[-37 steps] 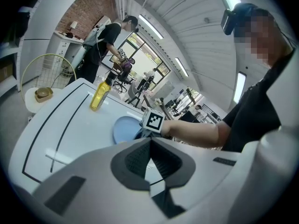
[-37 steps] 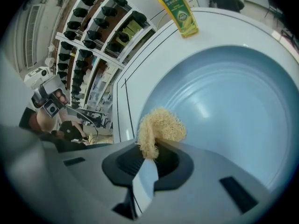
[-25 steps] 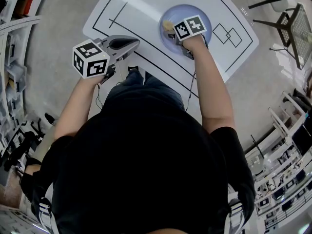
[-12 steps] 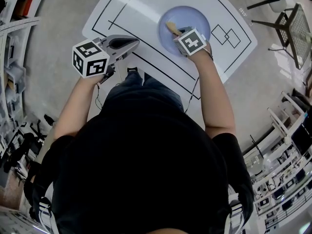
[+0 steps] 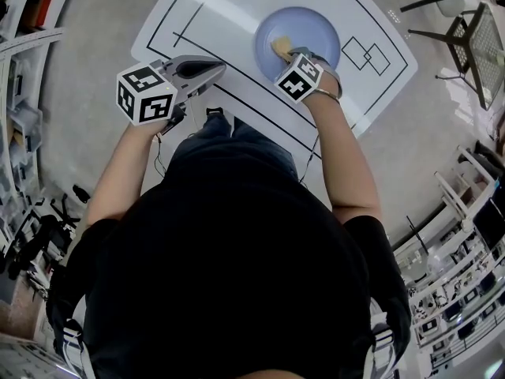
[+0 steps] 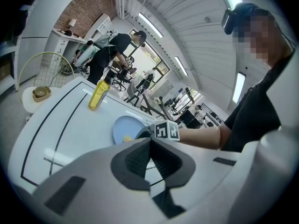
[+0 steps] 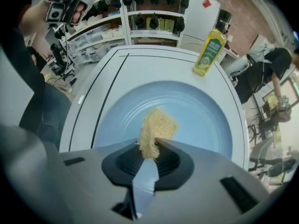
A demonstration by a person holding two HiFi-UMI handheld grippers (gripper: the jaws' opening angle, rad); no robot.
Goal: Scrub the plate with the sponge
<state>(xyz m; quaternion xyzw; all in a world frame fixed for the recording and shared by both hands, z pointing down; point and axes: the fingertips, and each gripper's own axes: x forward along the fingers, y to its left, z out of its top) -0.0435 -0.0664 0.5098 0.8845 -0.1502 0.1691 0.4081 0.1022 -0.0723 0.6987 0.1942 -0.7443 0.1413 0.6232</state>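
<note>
Here, right gripper (image 7: 150,146) clamped on sponge (image 7: 158,125), over blue plate (image 7: 201,111).
Left gripper (image 6: 150,143): jaws closed together, holding nothing, positioned off the plate.

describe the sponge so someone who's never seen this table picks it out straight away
On the white table with black lines lies one round pale blue plate. Over its middle, the right gripper pinches the sponge. It is the only rough, tan, fibrous lump, unlike the smooth yellow bottle beyond the plate.
</note>
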